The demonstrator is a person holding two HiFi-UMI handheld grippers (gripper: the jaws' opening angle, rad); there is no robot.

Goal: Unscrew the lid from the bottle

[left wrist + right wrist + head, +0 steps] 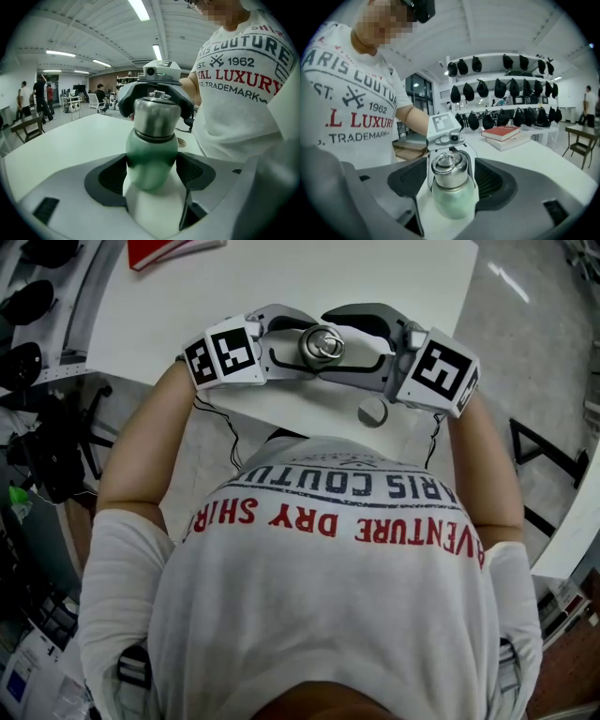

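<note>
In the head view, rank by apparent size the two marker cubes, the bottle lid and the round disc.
1. Right marker cube and left marker cube: largest, too alike to rank.
2. Bottle lid.
3. Round disc: smallest, though it lies farther from the camera.

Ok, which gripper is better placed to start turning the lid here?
Right. The right gripper has its open jaws astride the steel lid without pressing on it, so it likely only needs to close and twist. The left gripper is clamped on the green bottle, steadying it.
</note>
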